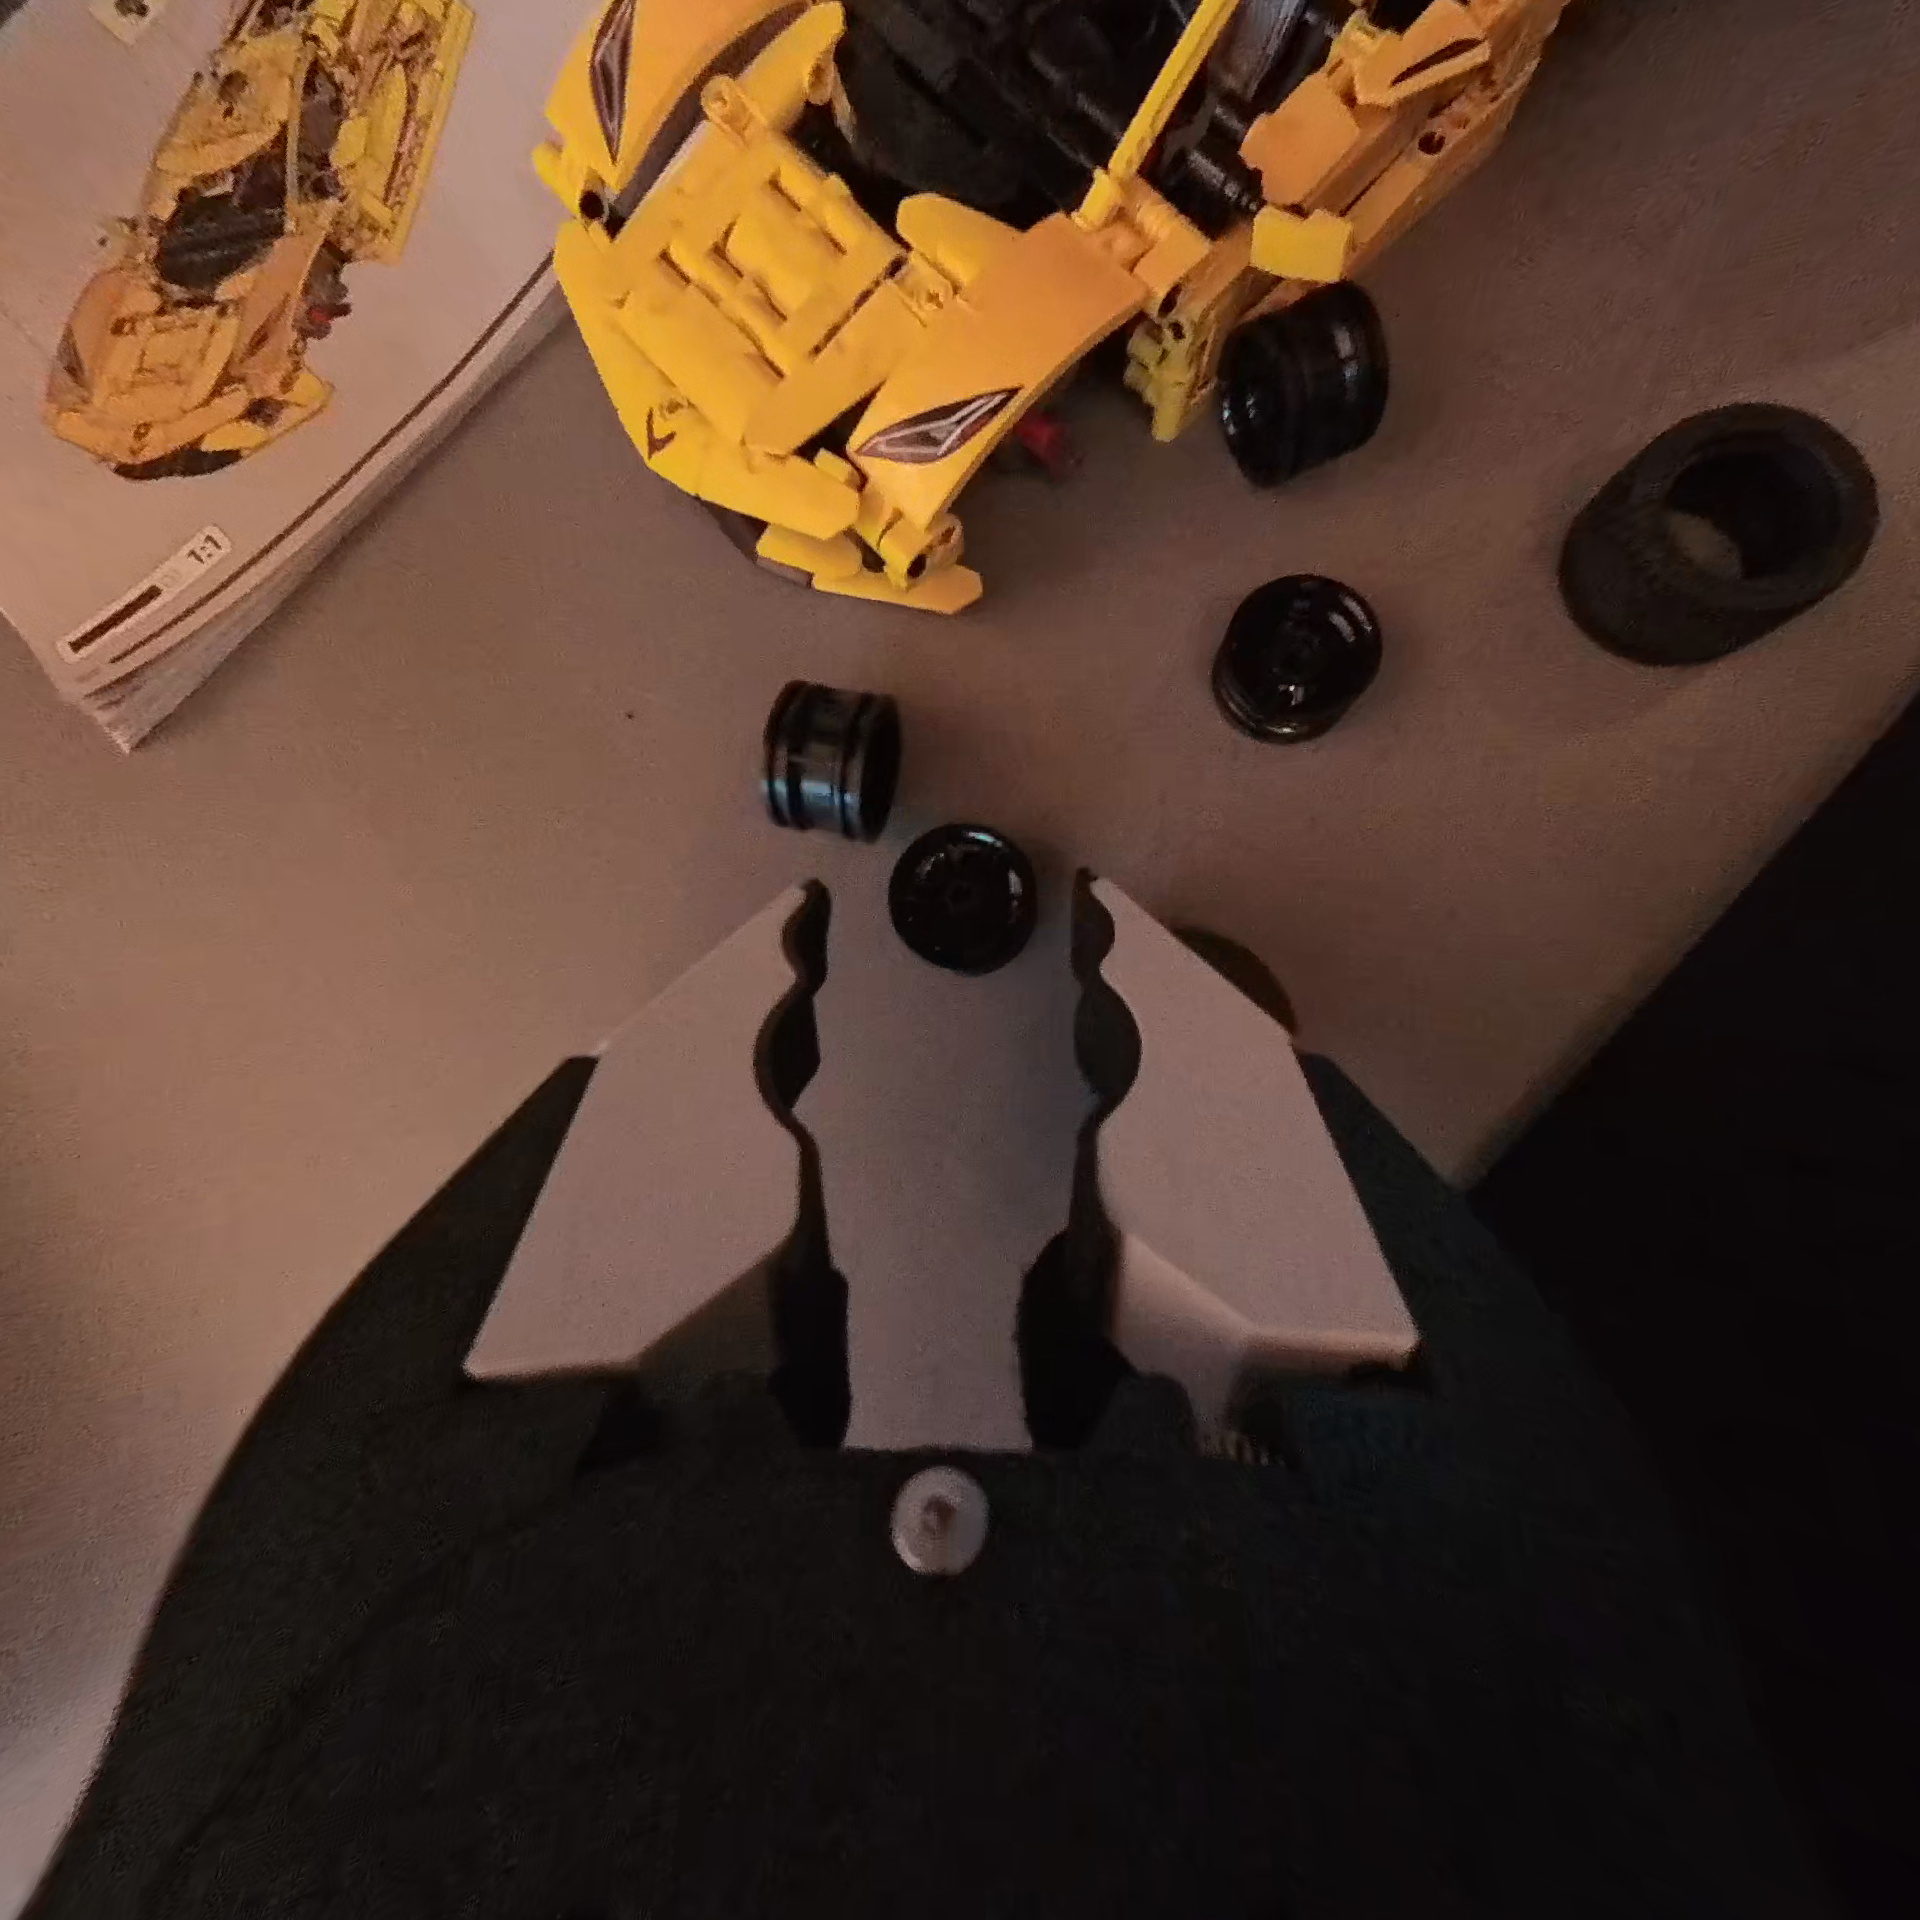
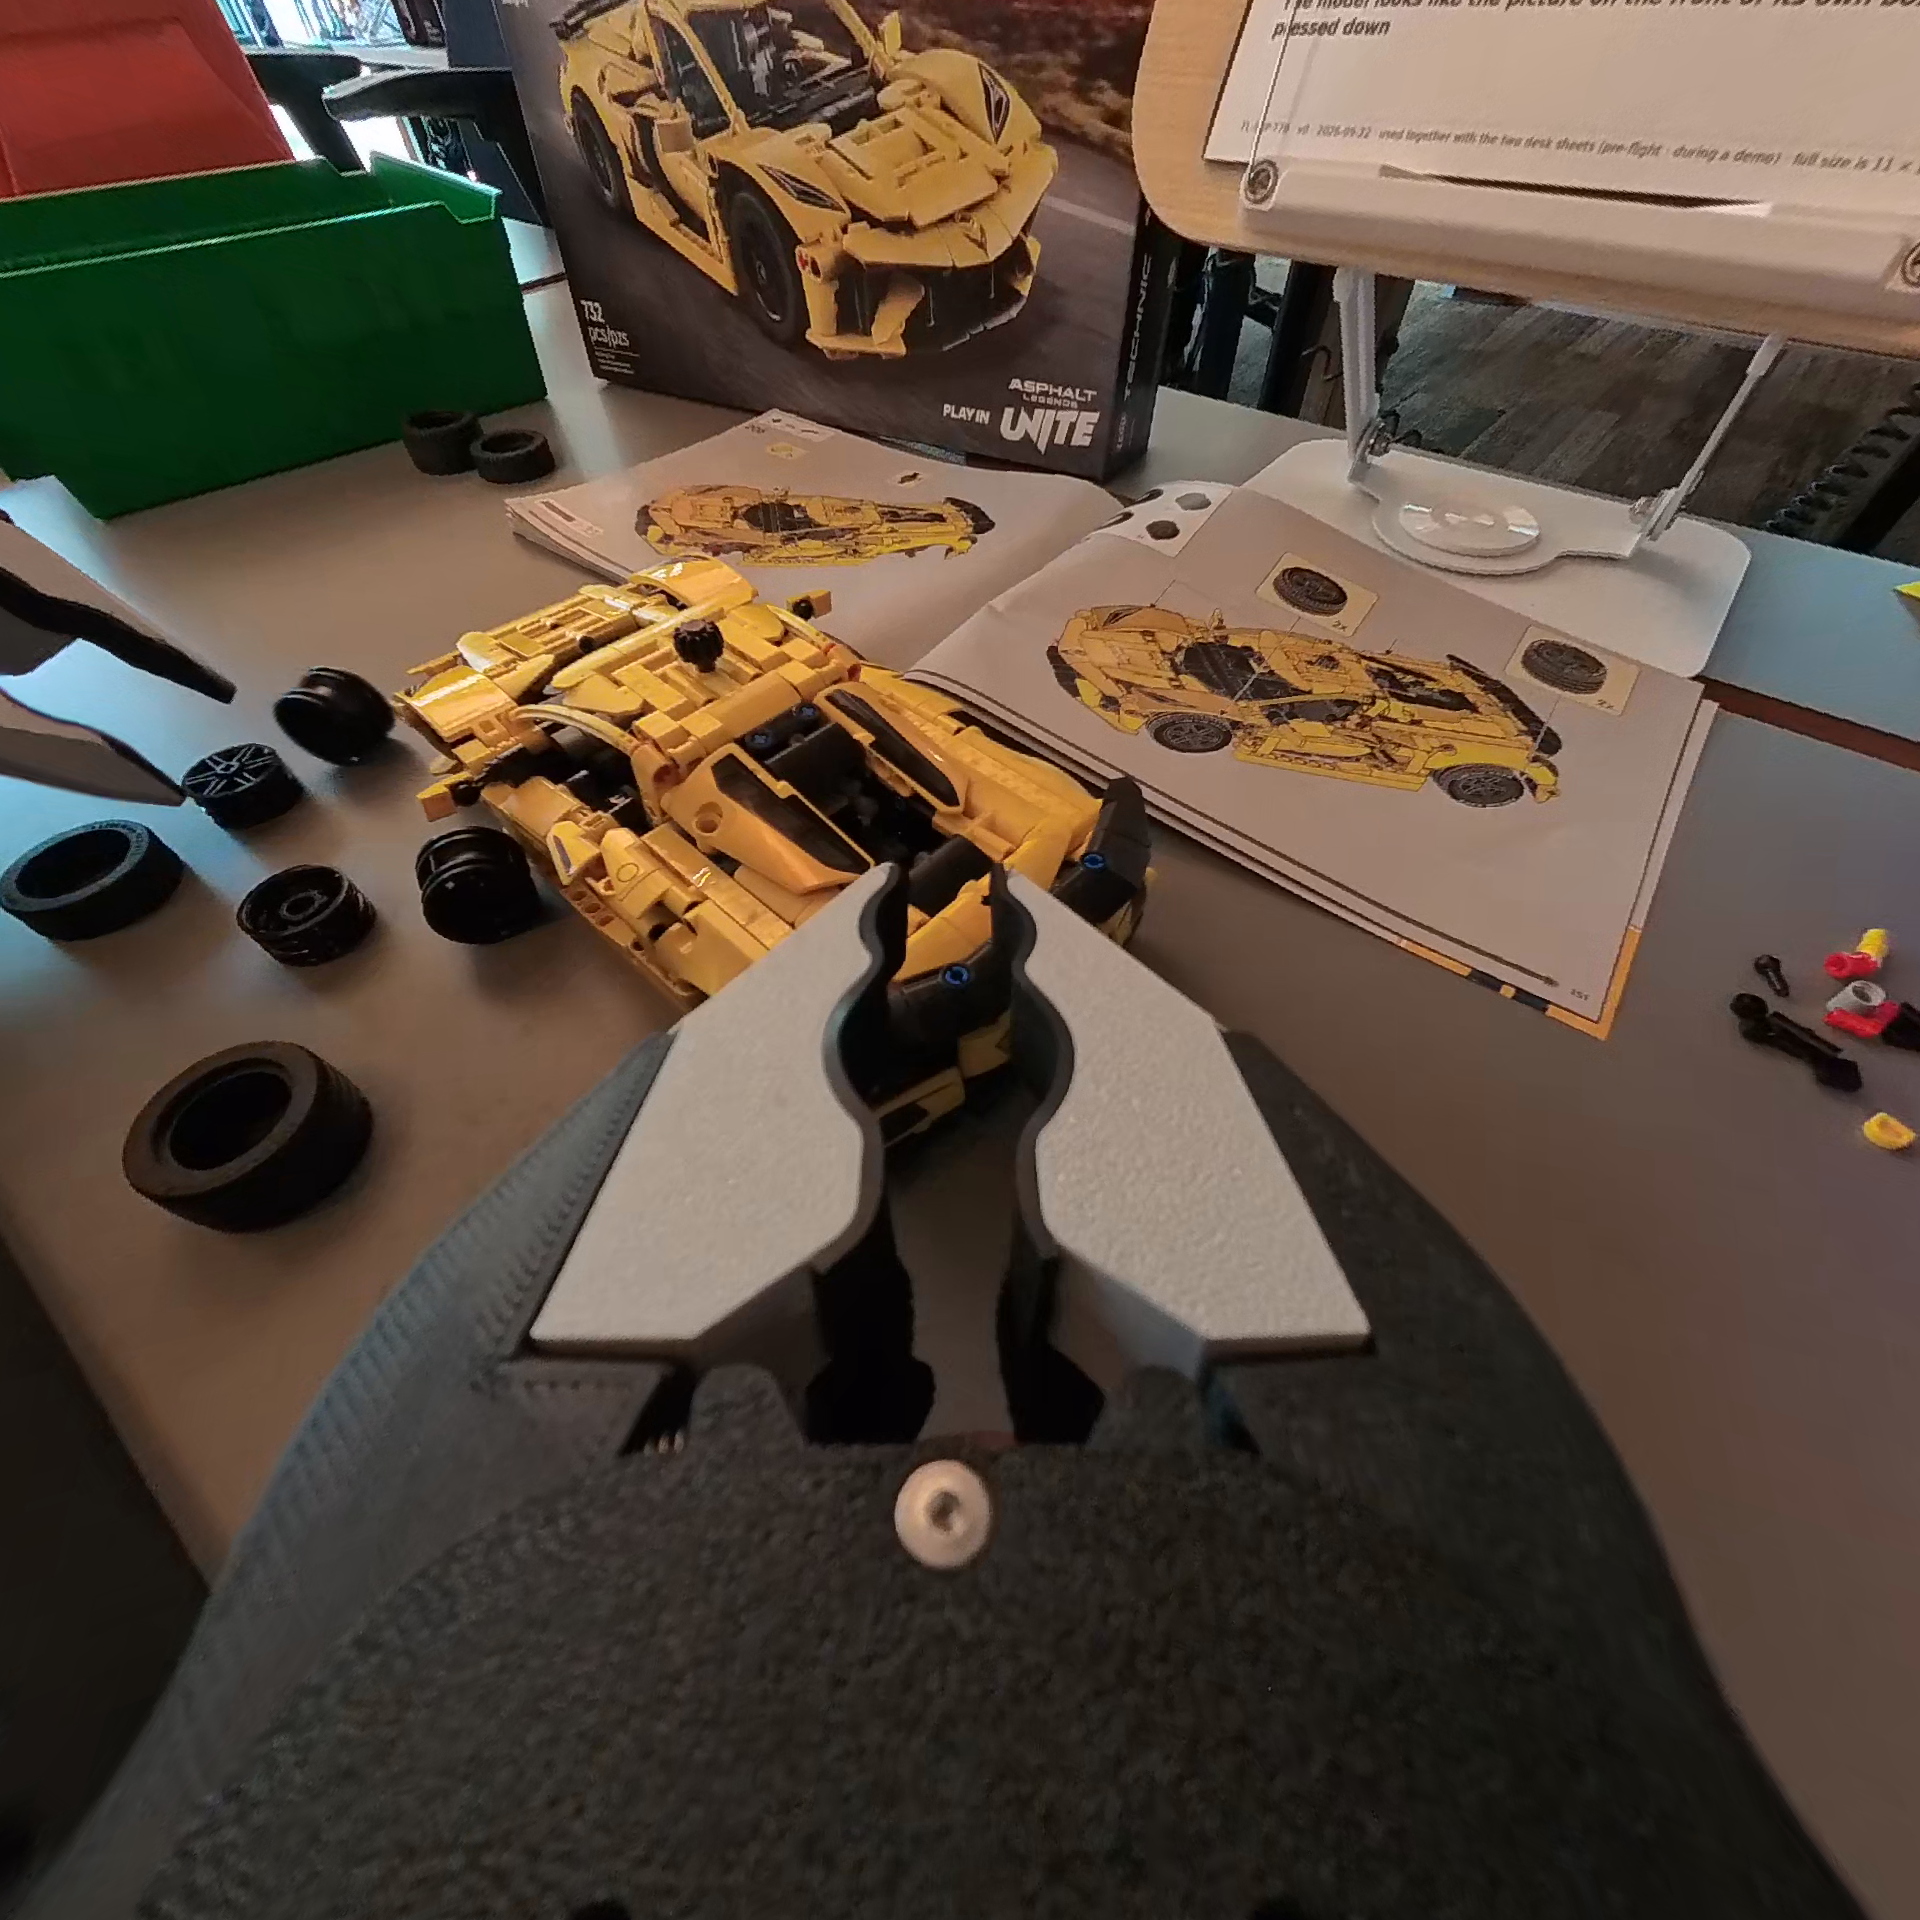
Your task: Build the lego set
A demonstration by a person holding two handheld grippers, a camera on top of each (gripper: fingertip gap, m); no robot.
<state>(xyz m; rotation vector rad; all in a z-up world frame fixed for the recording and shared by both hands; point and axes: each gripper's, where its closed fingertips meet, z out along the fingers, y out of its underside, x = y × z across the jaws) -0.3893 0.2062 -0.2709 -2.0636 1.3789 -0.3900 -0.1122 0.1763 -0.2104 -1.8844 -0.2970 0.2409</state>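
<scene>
The yellow car (image 2: 769,790) is sitting in the middle of the grey table (image 2: 1455,1195), no wheels on it yet, w/ its front end pointing toward your left gripper (image 1: 948,883). One black rim (image 1: 1304,384) is leaning right beside the car's front corner. You're holding the left gripper w/ jaws spread, nothing in them; a small black rim (image 1: 963,899) is lying just ahead, between the tips, not touching either. Another rim (image 1: 831,758) is lying on its side just past it, and a fourth (image 1: 1297,658) is resting off to the right. A black tire (image 1: 1720,535) is lying near the table edge. You're keeping the right gripper (image 2: 940,883) over the car's rear, jaws partly open; can't tell if the tips are touching the car. The open manual (image 2: 1299,727) is lying beside the car, the box (image 2: 831,208) is standing behind it, a green bin (image 2: 249,332) is at the far left, and small loose pieces (image 2: 1839,997) are sitting at the right.
</scene>
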